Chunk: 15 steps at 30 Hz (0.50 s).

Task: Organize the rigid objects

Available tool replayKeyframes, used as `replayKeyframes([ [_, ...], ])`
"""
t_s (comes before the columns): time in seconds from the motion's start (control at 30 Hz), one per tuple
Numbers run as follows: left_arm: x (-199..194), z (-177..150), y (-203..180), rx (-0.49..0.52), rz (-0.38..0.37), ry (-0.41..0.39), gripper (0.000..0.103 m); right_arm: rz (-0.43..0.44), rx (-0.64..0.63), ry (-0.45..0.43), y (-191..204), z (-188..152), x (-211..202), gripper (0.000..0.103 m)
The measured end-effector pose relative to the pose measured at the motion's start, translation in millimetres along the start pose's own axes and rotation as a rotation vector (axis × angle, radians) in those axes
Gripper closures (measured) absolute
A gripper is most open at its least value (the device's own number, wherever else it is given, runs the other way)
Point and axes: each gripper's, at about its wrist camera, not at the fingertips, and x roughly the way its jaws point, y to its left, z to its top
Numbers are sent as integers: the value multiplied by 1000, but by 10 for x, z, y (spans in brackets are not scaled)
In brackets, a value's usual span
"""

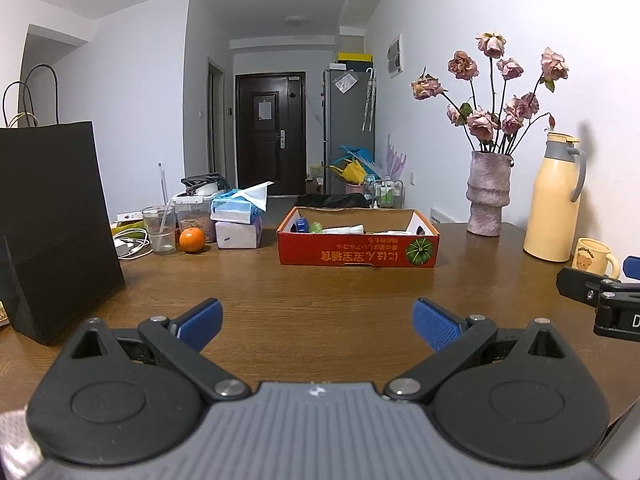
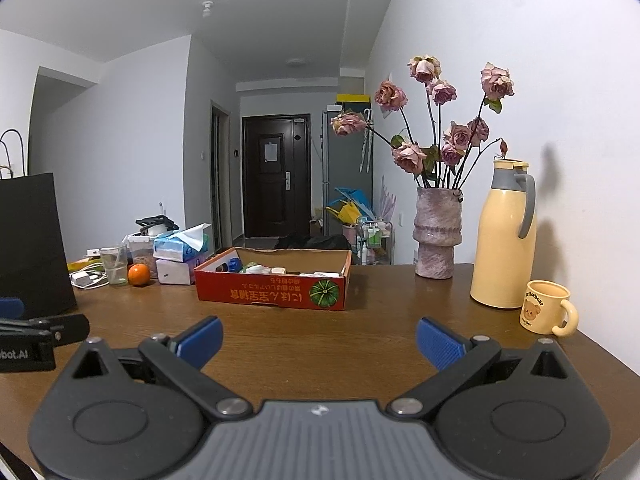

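Both claws, left claw (image 1: pixel 318 322) and right claw (image 2: pixel 319 340), hover spread wide and empty above the desk (image 1: pixel 320 284), apparently between pickups, facing the red box (image 1: pixel 358 246) of small items at mid-desk; next likely a reach for something loose.

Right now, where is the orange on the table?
In both views the orange sits far left on the table, touching nothing, between the drinking glass and the white tissue pack.
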Motion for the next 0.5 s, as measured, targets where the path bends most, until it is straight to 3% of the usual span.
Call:
replayKeyframes([
  [0.5,9,-16,-5,1,0,7,0,-1,0,2,3,0,7,0],
])
